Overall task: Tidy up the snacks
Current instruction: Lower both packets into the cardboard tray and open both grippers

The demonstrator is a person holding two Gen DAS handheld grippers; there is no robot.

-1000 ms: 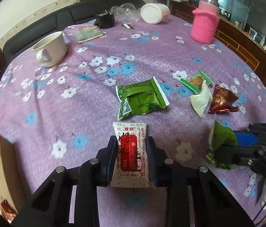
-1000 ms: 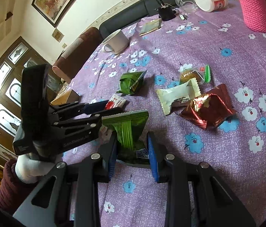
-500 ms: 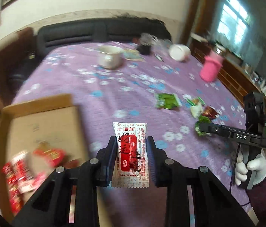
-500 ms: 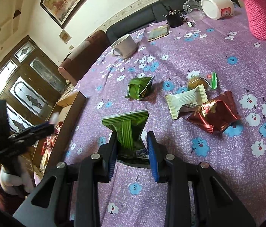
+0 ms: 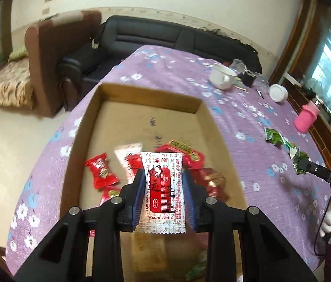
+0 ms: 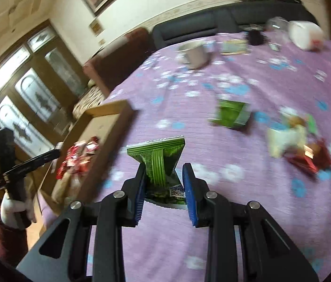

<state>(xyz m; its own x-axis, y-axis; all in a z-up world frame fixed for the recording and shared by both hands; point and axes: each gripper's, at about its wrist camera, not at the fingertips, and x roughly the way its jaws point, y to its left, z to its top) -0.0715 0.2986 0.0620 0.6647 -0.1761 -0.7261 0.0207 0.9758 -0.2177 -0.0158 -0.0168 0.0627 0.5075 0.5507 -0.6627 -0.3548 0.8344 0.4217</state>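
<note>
Over the cardboard box point(image 5: 88, 127) at frame centre, my left gripper point(image 5: 163, 196) pinches the red-and-white sachet point(image 5: 163, 188).
It's light, crinkly and slippery, so I grip mid-body. My right gripper point(image 6: 164, 190) clamps the green packet point(image 6: 159, 162) low-centre, over the purple tablecloth point(image 6: 236, 89); soft, easily crushed.

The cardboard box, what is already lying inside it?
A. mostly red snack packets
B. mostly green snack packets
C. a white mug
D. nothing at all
A. In the left wrist view the cardboard box holds a pile of red snack packets, seen below the white and red packet pinched in the left gripper. The white mug stands out on the tablecloth, not in the box.
</note>
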